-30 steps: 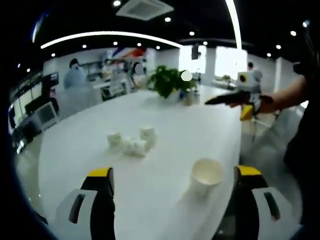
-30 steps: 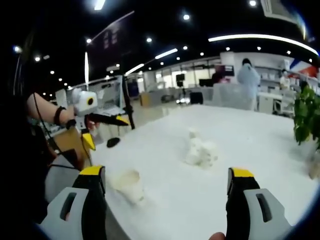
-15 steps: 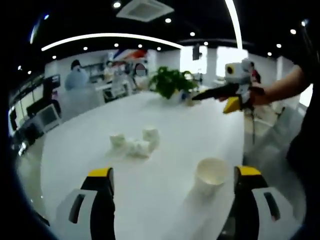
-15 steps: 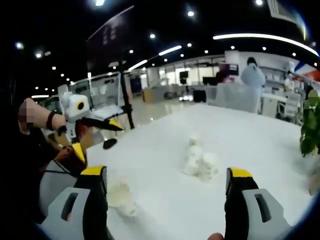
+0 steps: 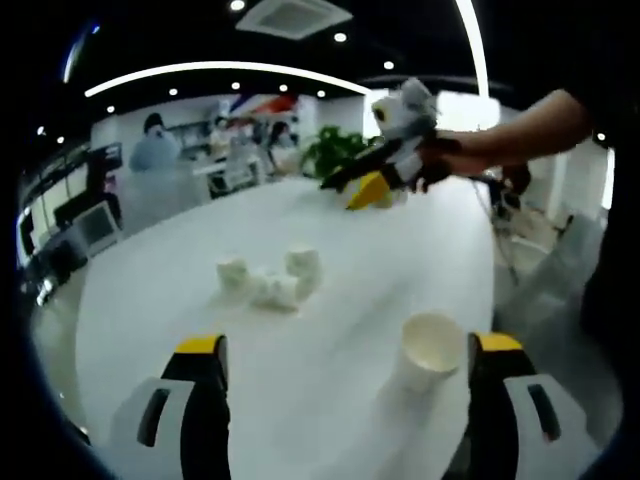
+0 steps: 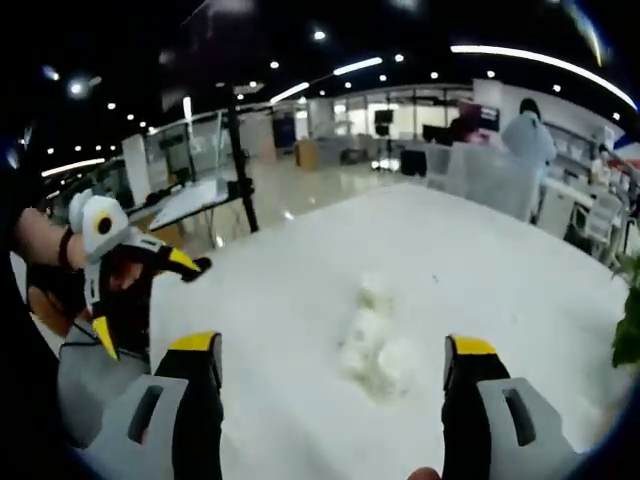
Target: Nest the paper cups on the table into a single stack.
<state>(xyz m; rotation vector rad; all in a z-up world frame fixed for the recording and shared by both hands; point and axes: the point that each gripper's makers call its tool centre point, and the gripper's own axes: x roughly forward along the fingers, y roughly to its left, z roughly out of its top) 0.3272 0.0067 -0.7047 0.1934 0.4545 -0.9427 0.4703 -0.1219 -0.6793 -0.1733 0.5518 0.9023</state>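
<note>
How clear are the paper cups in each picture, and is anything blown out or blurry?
Left gripper view: the near cup is fairly sharp, the far cups soft. Right gripper view: the cups smear into a white blur against the bright table.

matt white paper cups (image 5: 270,283) on a smooth, faintly glossy white table (image 5: 380,262)

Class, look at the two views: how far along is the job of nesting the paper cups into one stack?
Done: nothing. The paper cups lie in a loose cluster on the white table, and one lone cup stands upright apart from them.
In hand: nothing. The left gripper and the right gripper are both open, holding no cup.
Left: the whole stack.
</note>
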